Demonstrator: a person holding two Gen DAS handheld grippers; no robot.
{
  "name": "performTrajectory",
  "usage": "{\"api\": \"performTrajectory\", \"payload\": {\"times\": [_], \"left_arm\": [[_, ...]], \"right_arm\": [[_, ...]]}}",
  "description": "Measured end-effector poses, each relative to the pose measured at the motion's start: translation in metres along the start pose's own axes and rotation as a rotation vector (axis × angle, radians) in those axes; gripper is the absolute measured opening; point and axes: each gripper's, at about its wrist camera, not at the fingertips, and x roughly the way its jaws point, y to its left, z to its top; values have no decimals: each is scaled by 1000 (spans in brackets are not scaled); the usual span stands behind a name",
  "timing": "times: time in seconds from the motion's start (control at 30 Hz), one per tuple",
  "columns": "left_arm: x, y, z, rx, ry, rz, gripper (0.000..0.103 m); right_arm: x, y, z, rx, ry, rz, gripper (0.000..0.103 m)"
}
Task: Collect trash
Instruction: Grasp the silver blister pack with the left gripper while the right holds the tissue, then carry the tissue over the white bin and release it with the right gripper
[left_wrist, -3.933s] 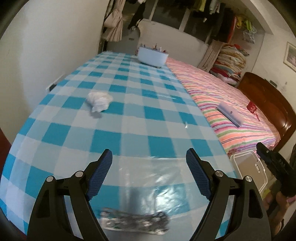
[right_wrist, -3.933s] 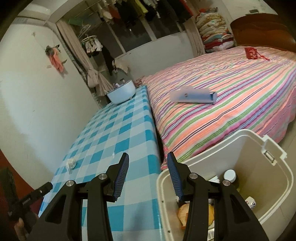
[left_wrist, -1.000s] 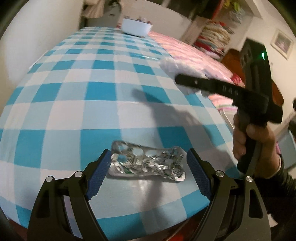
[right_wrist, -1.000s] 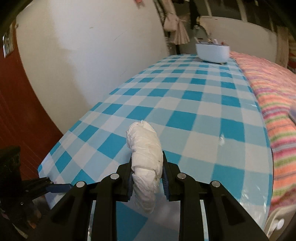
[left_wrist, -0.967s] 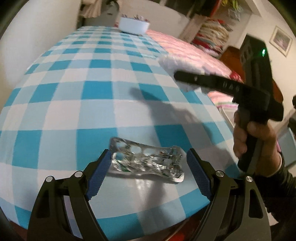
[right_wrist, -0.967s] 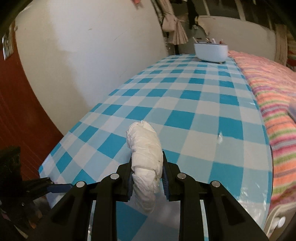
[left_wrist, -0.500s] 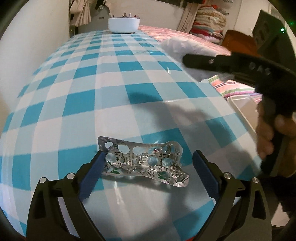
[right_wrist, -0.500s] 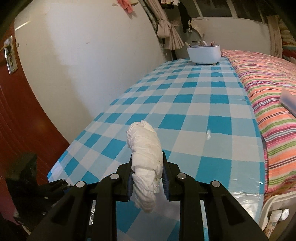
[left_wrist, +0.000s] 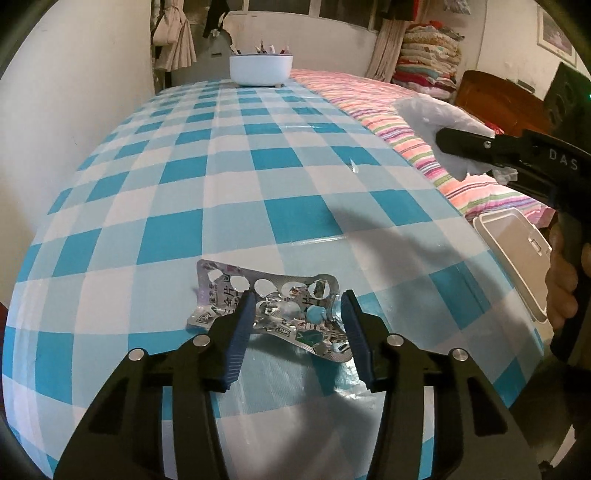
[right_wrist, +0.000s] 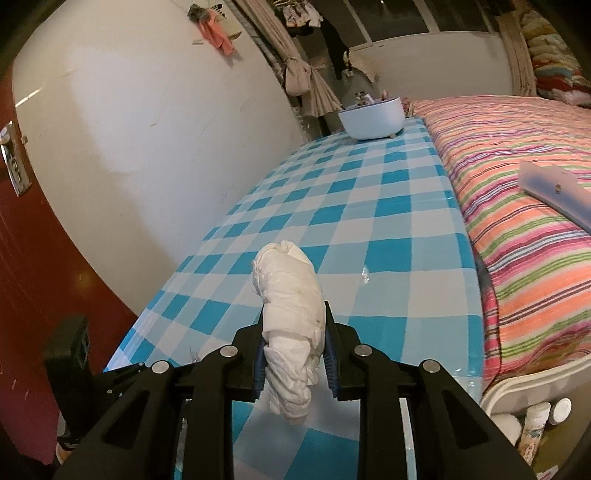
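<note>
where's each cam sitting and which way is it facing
Left wrist: on the left hand-held gripper, facing along the checked table over the blister pack; the right hand shows.
Right wrist: on the right hand-held gripper, facing up the table past the tissue wad.
Shared: table, white bowl, striped bed.

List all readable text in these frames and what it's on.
"DAS": white letters on the side of the right gripper, seen from the left wrist view.
Printed characters, apparently Chinese, and a green logo on the foil blister pack between the left gripper fingers: too crumpled and small to read.
Bottle labels in the white bin: too small to read.
</note>
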Motion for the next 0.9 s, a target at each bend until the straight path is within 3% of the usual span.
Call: {"api": "performTrajectory", "payload": {"times": [0.2,0.23,0.27,0.53,0.9], "left_arm": [[-5,4,1,-28,-32,-12,38],[-6,5,1,-35,-38,-13,29],[-5,7,2,-40,-31,-24,8],[-8,13,0,-77,-49,-28,6],[-18,-7,8,-35,-91,-46,6]], "right_arm": [[-9,-4,0,-5,-27,2,25],[-10,-5,1,-4,-32,3,25],[-11,-6,1,-4,-35,6,25],[-18,0,1,-21,-55,6,25],[-32,3,0,-28,-91,9,25]]}}
